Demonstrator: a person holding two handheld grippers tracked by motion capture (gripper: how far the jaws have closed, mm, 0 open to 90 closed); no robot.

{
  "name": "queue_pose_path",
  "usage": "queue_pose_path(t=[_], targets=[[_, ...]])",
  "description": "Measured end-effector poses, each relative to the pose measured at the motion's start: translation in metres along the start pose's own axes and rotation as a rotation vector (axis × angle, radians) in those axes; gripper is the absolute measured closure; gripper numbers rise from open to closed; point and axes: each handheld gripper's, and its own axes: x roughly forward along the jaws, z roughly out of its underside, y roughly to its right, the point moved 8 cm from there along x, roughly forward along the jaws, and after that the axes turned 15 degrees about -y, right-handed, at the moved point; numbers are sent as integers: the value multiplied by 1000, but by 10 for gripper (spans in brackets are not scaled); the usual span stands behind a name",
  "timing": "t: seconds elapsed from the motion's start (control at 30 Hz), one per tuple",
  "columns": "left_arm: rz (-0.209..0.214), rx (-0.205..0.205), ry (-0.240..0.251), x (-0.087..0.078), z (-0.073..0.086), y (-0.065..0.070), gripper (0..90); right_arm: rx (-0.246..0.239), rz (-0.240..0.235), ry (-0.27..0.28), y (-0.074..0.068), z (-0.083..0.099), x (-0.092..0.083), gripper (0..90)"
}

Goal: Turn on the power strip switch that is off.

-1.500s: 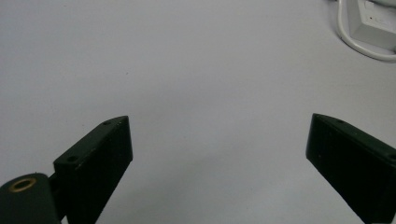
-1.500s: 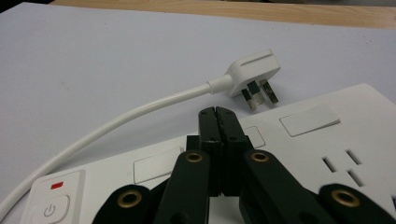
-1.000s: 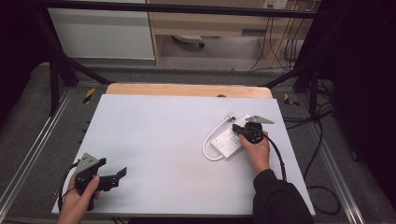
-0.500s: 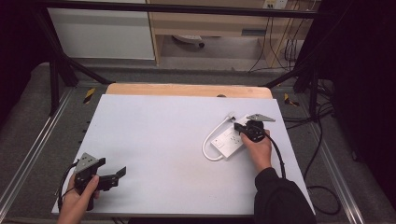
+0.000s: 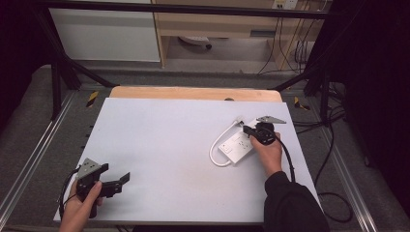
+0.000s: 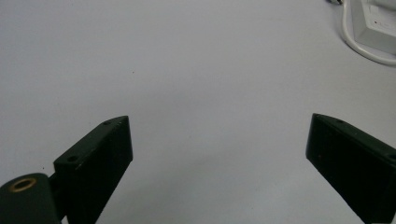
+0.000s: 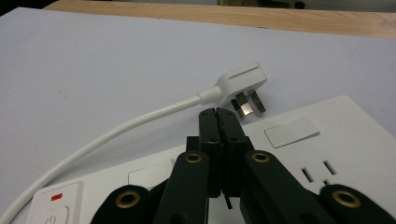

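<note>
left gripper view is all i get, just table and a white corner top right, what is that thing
Observer: A white power strip lying flat near the table's right side; your view clips its corner and looped cable.
Operator: where's the other gripper
Observer: The right gripper is over the strip's far end, held by the person's right hand.
Operator: is it holding anything
Observer: No. In the right gripper view its fingers are pressed together with nothing between them, above the strip's top face.
Operator: is the cable plugged in
Observer: No. The white plug lies loose on the table just beyond the strip, metal pins exposed.
</note>
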Motion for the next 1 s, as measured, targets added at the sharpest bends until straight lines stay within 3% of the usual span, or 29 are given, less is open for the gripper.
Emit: queue_pose_path(t=[0.2,0.33,0.5,0.67,0.87,1.0], targets=[[-9,9,-2,0,0,0,72,6,-3,7,0,-6,-5,880],[-11,5,4,-1,0,0,72,1,-4,18,-1,-11,-10,815],[-16,13,4,-2,0,0,72,20,-3,31,-1,-17,-16,622],[-15,13,7,-2,0,0,72,55,8,35,2,-19,-19,360],[-14,16,8,-2,0,0,71,68,41,37,6,-20,-25,150],[-16,14,11,-3,0,0,71,73,44,38,6,-21,-28,75]])
